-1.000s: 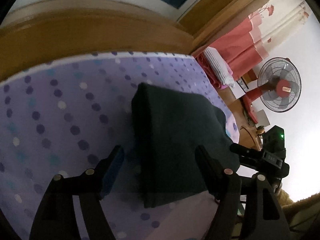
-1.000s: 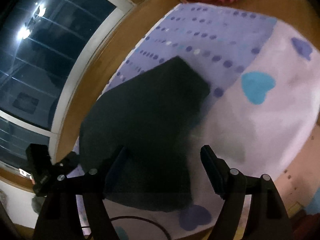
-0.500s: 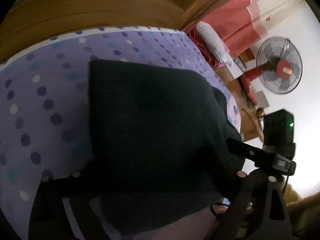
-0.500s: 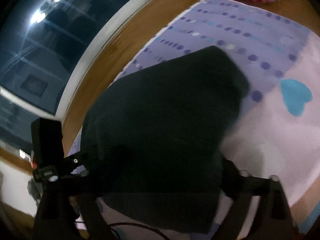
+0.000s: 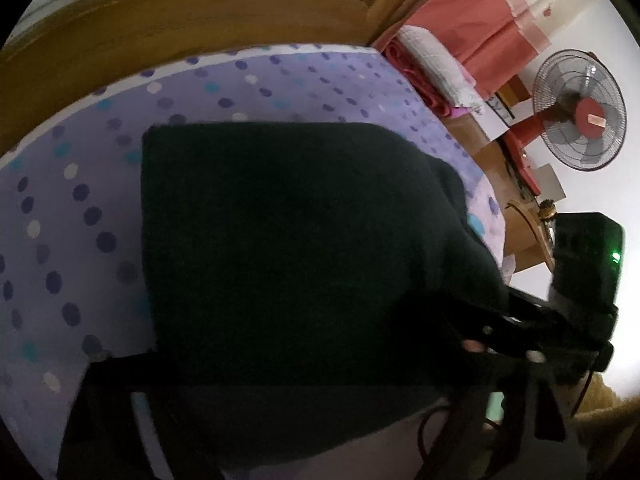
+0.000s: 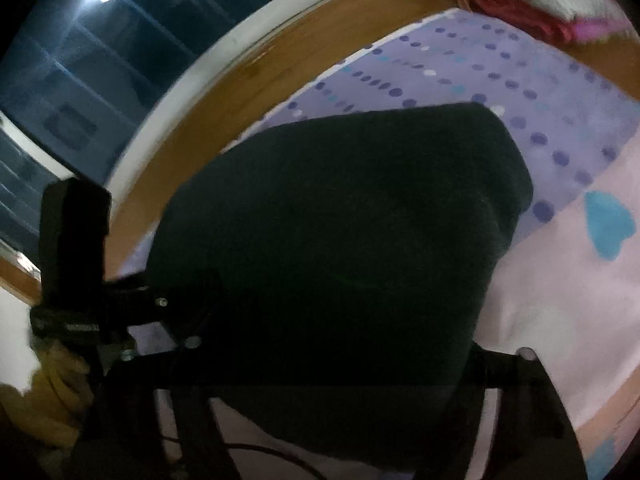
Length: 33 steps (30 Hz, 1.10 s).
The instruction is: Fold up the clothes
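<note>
Purple cotton bedsheet with dark and white dots (image 5: 80, 208) covers the surface in front of you, and a wooden frame (image 5: 160, 28) runs behind it. In the middle lies the folded dark green garment (image 5: 288, 248), thick, soft and almost rectangular, flat on the sheet. Its near edge hides the fingers of your left gripper (image 5: 300, 380) and of your right gripper (image 6: 332, 372), so I cannot tell how the jaws stand. At the right you see coral curtains (image 5: 472, 20), folded pink and white bedding (image 5: 432, 68) and a round standing fan (image 5: 580, 108).
</note>
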Motion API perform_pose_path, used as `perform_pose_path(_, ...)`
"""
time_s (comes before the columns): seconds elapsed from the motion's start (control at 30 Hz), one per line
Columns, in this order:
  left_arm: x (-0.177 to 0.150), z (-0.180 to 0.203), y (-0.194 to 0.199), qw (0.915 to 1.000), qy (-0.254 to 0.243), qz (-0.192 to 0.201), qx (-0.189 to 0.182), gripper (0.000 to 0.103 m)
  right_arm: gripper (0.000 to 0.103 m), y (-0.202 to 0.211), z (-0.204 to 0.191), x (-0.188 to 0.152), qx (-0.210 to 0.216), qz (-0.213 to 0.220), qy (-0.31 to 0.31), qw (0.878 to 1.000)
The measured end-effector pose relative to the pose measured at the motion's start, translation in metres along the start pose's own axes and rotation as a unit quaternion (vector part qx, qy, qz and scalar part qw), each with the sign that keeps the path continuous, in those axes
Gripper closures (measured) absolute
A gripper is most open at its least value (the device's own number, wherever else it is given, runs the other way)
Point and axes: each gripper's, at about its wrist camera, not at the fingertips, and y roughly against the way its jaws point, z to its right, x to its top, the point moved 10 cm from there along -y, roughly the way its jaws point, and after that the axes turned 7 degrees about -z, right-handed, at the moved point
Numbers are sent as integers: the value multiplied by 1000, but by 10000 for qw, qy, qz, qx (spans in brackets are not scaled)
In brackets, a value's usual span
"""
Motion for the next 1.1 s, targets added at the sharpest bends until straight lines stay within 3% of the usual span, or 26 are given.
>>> perform_pose_path(0.2, -1, 9, 23, 9992, 213, 348, -46, 43, 48, 13, -6, 1, 149, 182, 123, 9996)
perform_pose_path(0.37, -9, 12, 43, 9971, 406, 642, 66, 43, 48, 26, -23, -1, 261, 251, 516, 9980)
perform_pose_path(0.57, -32, 7, 77, 9902, 670, 1129, 486, 43, 48, 25, -51, -4, 444, 224, 1231, 9911)
perform_pose_path(0.8, -68, -18, 119, 9761, 1126, 1585, 973, 44, 48, 9, -113, -29, 854, 6, 1995, 9762)
perform_pose_path(1.1, -142, -79, 196, 9474, 1795, 2215, 1453, 44, 48, -15, -206, -70, 1297, -261, 3035, 9436)
